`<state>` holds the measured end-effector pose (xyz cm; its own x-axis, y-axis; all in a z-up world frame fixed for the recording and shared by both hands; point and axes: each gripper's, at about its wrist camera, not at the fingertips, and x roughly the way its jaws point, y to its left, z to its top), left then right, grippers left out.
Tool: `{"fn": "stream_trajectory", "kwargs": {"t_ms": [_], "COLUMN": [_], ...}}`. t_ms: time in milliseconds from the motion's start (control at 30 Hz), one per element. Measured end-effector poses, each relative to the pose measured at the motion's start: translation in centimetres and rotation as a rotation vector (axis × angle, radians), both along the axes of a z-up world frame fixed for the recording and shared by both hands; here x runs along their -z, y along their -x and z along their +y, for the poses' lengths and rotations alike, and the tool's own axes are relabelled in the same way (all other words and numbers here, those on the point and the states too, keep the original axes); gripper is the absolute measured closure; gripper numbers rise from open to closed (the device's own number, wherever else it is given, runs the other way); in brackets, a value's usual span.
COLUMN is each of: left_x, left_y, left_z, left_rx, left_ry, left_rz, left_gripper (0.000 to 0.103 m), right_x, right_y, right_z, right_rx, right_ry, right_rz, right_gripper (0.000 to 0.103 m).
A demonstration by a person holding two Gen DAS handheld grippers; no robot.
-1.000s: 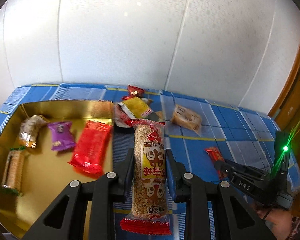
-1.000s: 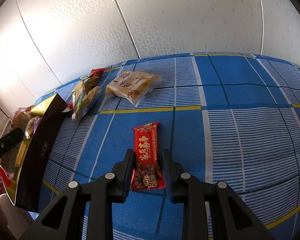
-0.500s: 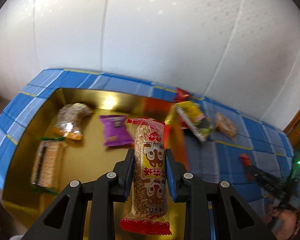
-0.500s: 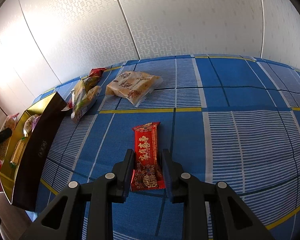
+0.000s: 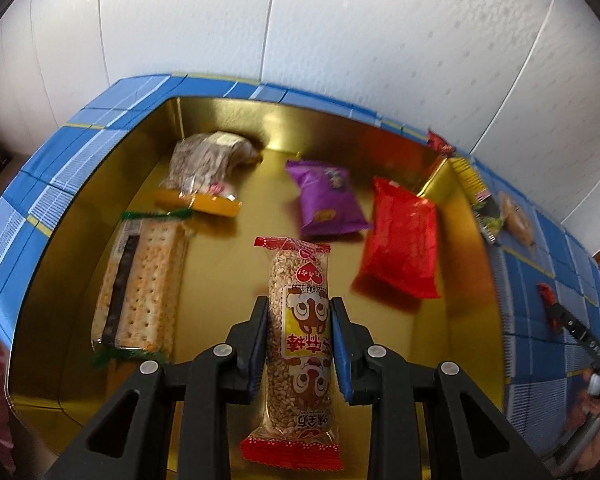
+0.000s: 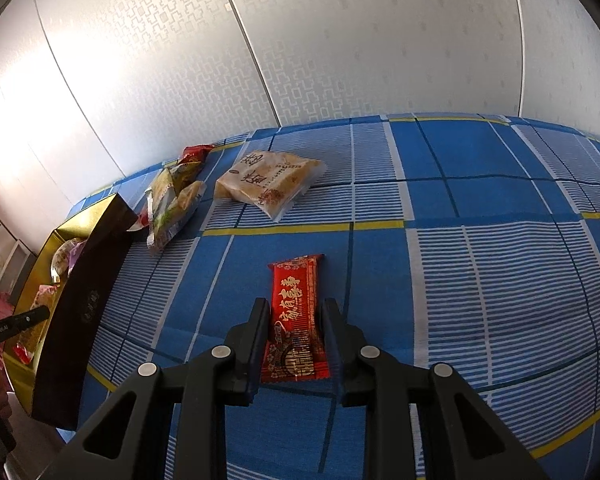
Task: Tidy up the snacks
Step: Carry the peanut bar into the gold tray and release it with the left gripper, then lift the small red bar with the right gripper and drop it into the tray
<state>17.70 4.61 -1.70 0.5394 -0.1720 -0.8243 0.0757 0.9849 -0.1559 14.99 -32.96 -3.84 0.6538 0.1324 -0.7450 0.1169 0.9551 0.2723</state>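
Fingers (image 5: 260,328) of left gripper (image 5: 299,330) clamp rice bar (image 5: 299,320) above gold box (image 5: 456,344); right gripper (image 6: 295,320) straddles red bar (image 6: 296,320)

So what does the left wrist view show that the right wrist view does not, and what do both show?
Only the left wrist view shows the left gripper shut on a puffed rice bar above the gold tray's floor, with the cracker pack, purple packet and red packet lying in it.

Only the right wrist view shows the right gripper with its fingers on either side of a red bar; whether they pinch it is unclear.

Both show the tray, the blue checked cloth and the pale biscuit packet.
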Motion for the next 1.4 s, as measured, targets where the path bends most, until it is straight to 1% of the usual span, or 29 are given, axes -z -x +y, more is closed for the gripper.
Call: {"fn": "stream_trajectory", "kwargs": {"t_ms": [300, 367, 433, 567, 633, 667, 700, 767, 833, 967, 1100, 1200, 1233, 1300, 1400], "left_x": [0.9, 0.9, 0.9, 0.8, 0.6, 0.5, 0.3, -0.3, -1.0, -1.6, -1.9, -2.0, -2.2, -2.4, -2.6], "left_y": [-1.1, -1.5, -1.8, -2.2, -2.1, -2.1, -2.0, -1.8, -1.3, -0.9, 0.0, 0.4, 0.5, 0.9, 1.3], "left_z": [1.2, 1.3, 1.8, 2.2, 2.3, 2.2, 2.1, 1.8, 1.5, 1.6, 2.9, 3.9, 4.2, 4.7, 5.4], "left_rx": [-0.006, -0.016, -0.033, -0.053, -0.046, -0.031, -0.019, -0.007, 0.007, 0.002, -0.016, -0.035, -0.042, -0.058, -0.082], "left_ry": [-0.043, -0.06, -0.056, -0.086, -0.092, -0.085, -0.084, -0.095, -0.106, -0.12, -0.077, -0.028, -0.004, 0.019, 0.047], "left_rz": [0.042, 0.048, 0.057, 0.052, 0.04, 0.03, 0.02, -0.018, -0.072, -0.123, -0.182, -0.196, -0.206, -0.229, -0.25], "left_gripper": [0.074, 0.074, 0.074, 0.073, 0.072, 0.064, 0.049, 0.033, 0.032, 0.032, 0.032, 0.03, 0.029, 0.024, 0.024], "right_x": [0.0, 0.0, 0.0, 0.0, 0.0, 0.0, 0.0, -0.1, 0.0, -0.1, -0.1, -0.2, -0.3, -0.4, -0.7], "right_y": [0.1, 0.0, 0.1, 0.1, 0.1, 0.1, 0.1, 0.0, 0.0, -0.1, 0.0, 0.1, 0.3, 0.5, 0.9], "right_z": [0.0, 0.0, 0.0, 0.0, 0.0, 0.1, 0.1, 0.1, 0.2, 0.4, 1.0, 1.6, 1.7, 1.8, 2.3], "right_rx": [0.002, 0.002, 0.002, 0.003, 0.003, 0.003, 0.003, 0.002, 0.0, -0.004, -0.017, -0.026, -0.029, -0.034, -0.053], "right_ry": [0.003, 0.006, 0.006, 0.006, 0.007, 0.008, 0.009, 0.011, 0.012, 0.019, 0.037, 0.059, 0.055, 0.042, 0.027], "right_rz": [-0.004, -0.005, -0.005, -0.007, -0.007, -0.006, -0.006, -0.005, -0.004, -0.006, -0.01, -0.018, -0.023, -0.038, -0.072], "right_gripper": [0.076, 0.076, 0.076, 0.076, 0.076, 0.076, 0.076, 0.076, 0.076, 0.076, 0.076, 0.076, 0.076, 0.076, 0.076]}}
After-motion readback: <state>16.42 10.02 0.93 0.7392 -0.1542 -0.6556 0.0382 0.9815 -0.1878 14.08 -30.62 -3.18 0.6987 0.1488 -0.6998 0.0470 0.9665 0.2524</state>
